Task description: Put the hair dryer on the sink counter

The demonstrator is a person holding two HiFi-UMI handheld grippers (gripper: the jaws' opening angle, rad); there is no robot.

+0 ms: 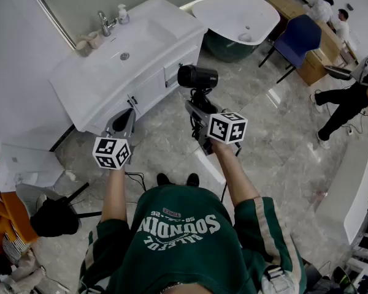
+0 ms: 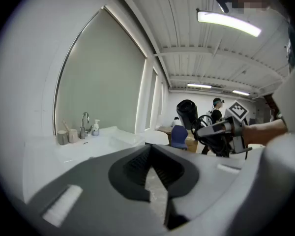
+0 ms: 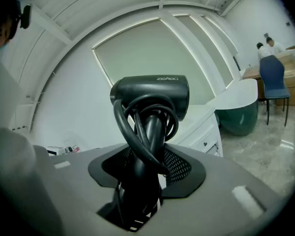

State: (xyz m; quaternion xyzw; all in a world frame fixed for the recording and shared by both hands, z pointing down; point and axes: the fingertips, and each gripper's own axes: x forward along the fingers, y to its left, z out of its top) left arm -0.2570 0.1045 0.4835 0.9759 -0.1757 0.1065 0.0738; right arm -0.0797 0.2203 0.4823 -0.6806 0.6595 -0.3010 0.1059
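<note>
- Head view: the right hand-held gripper (image 1: 200,103) pinches the handle of a black hair dryer (image 1: 197,76) and holds it upright in the air. It is above the marble floor (image 1: 282,146), just in front of the vanity cabinet (image 1: 150,84). The left hand-held gripper (image 1: 126,116) hangs beside the cabinet front, carrying nothing. The white sink worktop (image 1: 162,23) is bare apart from a faucet (image 1: 104,22), a soap bottle (image 1: 122,13) and cups (image 1: 89,41) at its back edge.
- Left gripper view: its jaws are pressed together at the tips with nothing between them. The hair dryer shows to the right, well apart from the sink worktop.
- Right gripper view: the jaws clamp the handle low down, and the cord (image 3: 125,127) is looped round it.
- Progress, as a judgement: the pickup is done. Carrying the dryer over the worktop, setting it down and letting go are left.
- Hard to make out: the handle's bottom end and the plug sit inside the jaws, and the far-off people are too small to describe.
</note>
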